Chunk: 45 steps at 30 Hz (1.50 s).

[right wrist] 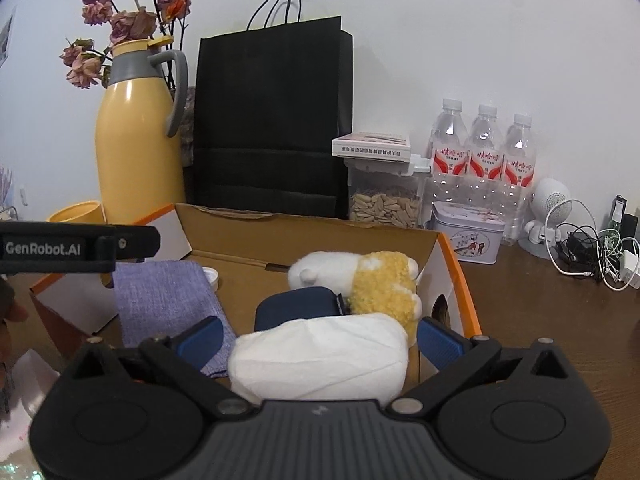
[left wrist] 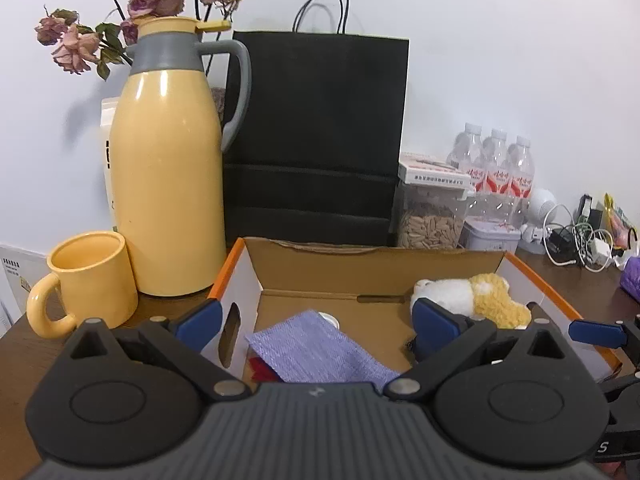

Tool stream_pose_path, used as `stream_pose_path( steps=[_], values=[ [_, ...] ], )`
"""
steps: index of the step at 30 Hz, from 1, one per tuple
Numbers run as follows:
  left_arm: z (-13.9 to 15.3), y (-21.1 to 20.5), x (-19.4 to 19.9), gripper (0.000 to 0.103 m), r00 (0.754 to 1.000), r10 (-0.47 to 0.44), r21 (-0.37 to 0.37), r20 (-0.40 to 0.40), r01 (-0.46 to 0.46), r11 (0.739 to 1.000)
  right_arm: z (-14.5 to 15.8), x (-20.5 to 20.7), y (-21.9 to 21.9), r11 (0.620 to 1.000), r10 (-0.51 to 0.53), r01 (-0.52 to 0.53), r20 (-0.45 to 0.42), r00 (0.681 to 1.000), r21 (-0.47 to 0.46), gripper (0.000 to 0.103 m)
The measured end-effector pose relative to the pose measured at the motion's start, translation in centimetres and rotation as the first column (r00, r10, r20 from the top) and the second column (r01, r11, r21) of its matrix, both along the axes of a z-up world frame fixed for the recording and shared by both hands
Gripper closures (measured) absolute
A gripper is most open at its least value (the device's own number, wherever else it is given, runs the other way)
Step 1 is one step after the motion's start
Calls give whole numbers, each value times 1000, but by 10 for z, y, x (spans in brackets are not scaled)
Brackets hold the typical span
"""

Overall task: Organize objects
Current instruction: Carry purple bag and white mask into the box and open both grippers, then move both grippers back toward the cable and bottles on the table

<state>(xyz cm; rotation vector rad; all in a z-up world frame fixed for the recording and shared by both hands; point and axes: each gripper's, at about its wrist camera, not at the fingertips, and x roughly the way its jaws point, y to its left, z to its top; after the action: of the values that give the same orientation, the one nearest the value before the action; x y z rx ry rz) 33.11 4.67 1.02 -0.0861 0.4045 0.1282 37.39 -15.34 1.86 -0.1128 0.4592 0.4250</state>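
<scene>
The right claw [right wrist: 318, 338] held a white tissue pack [right wrist: 320, 360] between its blue fingers, over the cardboard box [right wrist: 320, 232]. The left claw [left wrist: 316, 320] stood wide and held nothing. The box contained one plush toy [right wrist: 360, 276], a purple cloth [right wrist: 164, 300] and a dark blue item [right wrist: 298, 306]. The other gripper's body read "GenRobot.AI". Three water bottles [right wrist: 486, 160] stood on the table [right wrist: 560, 320] — beside a clear jar of seeds [right wrist: 384, 204].
</scene>
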Motion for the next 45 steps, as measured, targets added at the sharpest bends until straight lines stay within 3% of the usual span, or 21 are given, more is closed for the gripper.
stream_pose_path(
  steps=[16,27,38,45],
  values=[
    [16,-3,-66,0,987,-7,-20,160,10,1000,31,-45,-20,999,23,-27,118,993,39,0],
    [5,-16,-123,0,983,-47,-4,177,48,999,26,-103,-36,999,40,-43,177,983,11,0],
    [-20,-8,-169,0,991,-18,-12,132,20,1000,0,-145,-47,1000,20,-20,124,992,0,0],
    [-33,-4,-175,0,995,33,-34,100,-29,999,-14,-145,-49,1000,8,-8,90,996,-4,0]
  ],
)
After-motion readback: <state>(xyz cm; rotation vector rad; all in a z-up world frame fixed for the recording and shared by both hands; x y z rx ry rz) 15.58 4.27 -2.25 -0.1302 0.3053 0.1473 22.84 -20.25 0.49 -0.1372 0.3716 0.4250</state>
